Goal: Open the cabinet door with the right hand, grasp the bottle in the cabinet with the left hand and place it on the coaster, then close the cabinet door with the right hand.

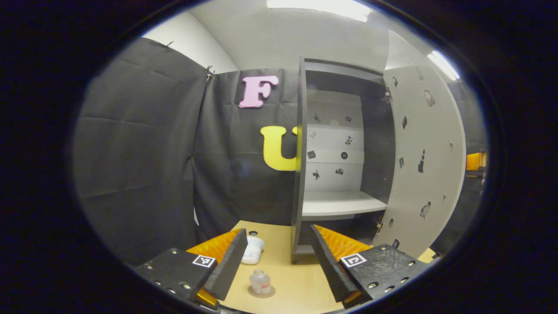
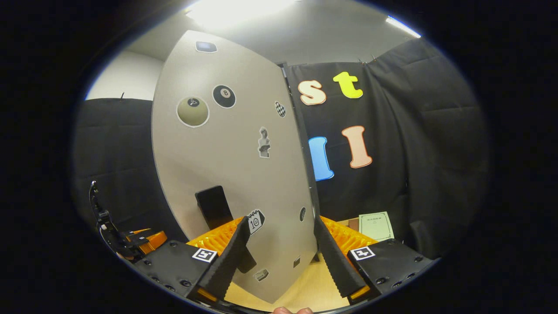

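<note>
Below me, tan table (image 1: pixel 301 288): small clear bottle (image 1: pixel 260 281) upright on round coaster (image 1: pixel 261 292), white crumpled object (image 1: pixel 253 250) toward far edge, cabinet (image 1: pixel 305 174) base at far edge. Pale paper sheet (image 2: pixel 375 226) near table's far side.

Cabinet door (image 1: pixel 425 161): pale grey, stickered, swung wide open.
Bottle (image 1: pixel 260 281): small, clear, capped, upright on the coaster.
Coaster (image 1: pixel 271 292): round, brownish, flat on the worktop.
</note>
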